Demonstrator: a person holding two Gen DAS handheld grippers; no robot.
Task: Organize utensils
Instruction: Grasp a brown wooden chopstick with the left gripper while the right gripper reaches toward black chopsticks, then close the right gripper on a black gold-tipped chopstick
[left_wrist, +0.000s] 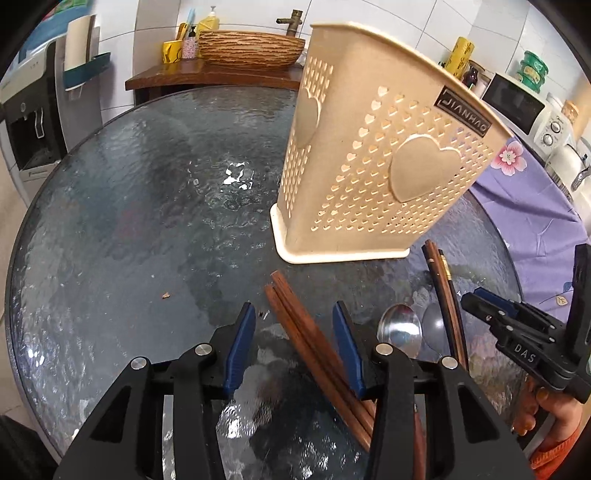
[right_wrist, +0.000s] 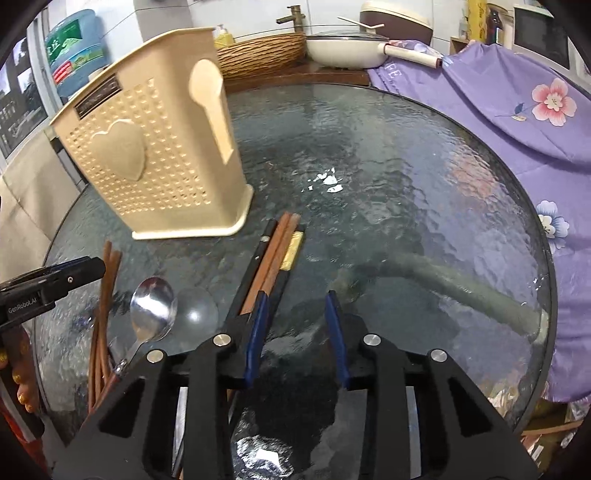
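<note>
A beige perforated utensil holder (left_wrist: 369, 155) (right_wrist: 155, 155) stands on the round glass table (left_wrist: 129, 221). In the left wrist view a bundle of brown chopsticks (left_wrist: 314, 354) lies flat between the fingers of my left gripper (left_wrist: 293, 305), nearer its right finger; the jaws stand apart and do not press it. A metal spoon (left_wrist: 400, 328) (right_wrist: 153, 306) lies just right of them. Darker chopsticks with gold bands (left_wrist: 445, 291) (right_wrist: 275, 254) lie outside the left finger of my right gripper (right_wrist: 296, 294), which is open over bare glass.
A purple floral cloth (right_wrist: 517, 122) drapes the table's right edge. A wooden basin (left_wrist: 251, 48) and a white pan (right_wrist: 343, 48) sit on the shelf behind the table. A water dispenser (left_wrist: 33, 122) stands at the left and a microwave (left_wrist: 517, 107) at the right.
</note>
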